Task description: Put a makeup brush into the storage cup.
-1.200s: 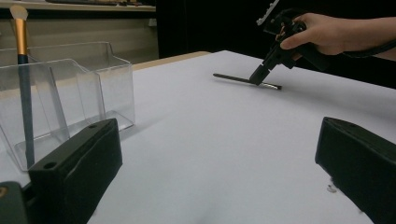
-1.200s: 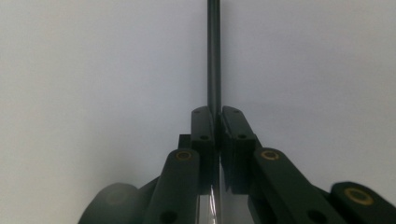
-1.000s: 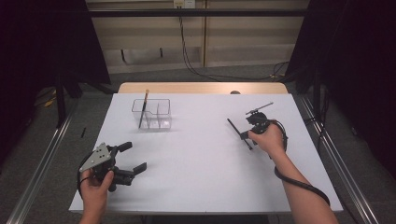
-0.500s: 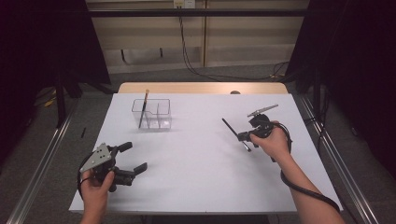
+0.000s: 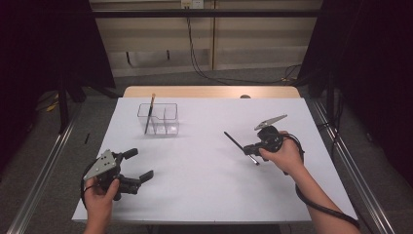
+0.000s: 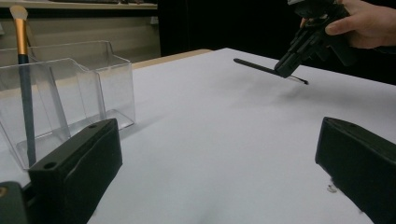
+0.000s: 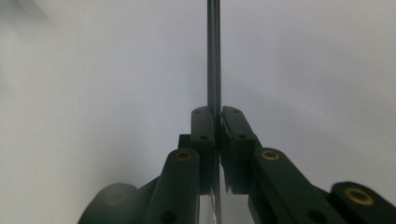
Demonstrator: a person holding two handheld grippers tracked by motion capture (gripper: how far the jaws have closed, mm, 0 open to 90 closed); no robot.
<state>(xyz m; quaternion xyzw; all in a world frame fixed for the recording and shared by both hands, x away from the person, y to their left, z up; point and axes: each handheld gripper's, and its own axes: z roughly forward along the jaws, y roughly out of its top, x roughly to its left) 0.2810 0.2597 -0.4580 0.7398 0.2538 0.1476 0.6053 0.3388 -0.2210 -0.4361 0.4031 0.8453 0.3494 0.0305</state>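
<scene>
While the left gripper (image 5: 130, 168) rests at the desk's (image 5: 204, 185) near left corner with jaws wide apart and empty, the right gripper (image 5: 248, 148) — jaws clamped on a thin black brush (image 5: 234, 140) — holds it above the desk, right of the clear organizer (image 5: 168, 126) where a gold-tipped brush (image 5: 150, 113) stands.
</scene>
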